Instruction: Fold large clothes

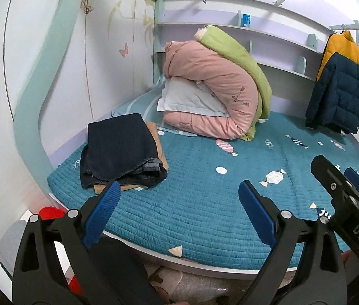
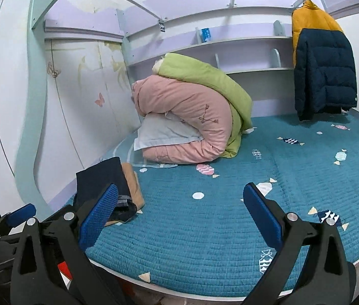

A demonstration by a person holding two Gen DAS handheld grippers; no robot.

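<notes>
A folded dark denim garment (image 1: 121, 150) lies on a folded tan one (image 1: 158, 139) at the left of the teal quilted bed (image 1: 205, 203); the right wrist view shows the same dark garment (image 2: 103, 178) at its left. A yellow and navy puffer jacket (image 1: 339, 84) hangs on a rail at the back right, also seen as the jacket (image 2: 321, 68). My left gripper (image 1: 179, 190) is open and empty above the bed's near edge. My right gripper (image 2: 180, 194) is open and empty too, beside the left one.
A rolled pink and green duvet (image 1: 217, 86) over a white pillow (image 1: 189, 99) fills the bed's back. Curved shelves (image 1: 281, 40) run along the rear wall and a wardrobe (image 1: 113, 38) stands on the left. A red object (image 1: 50, 212) sits below the bed's left corner.
</notes>
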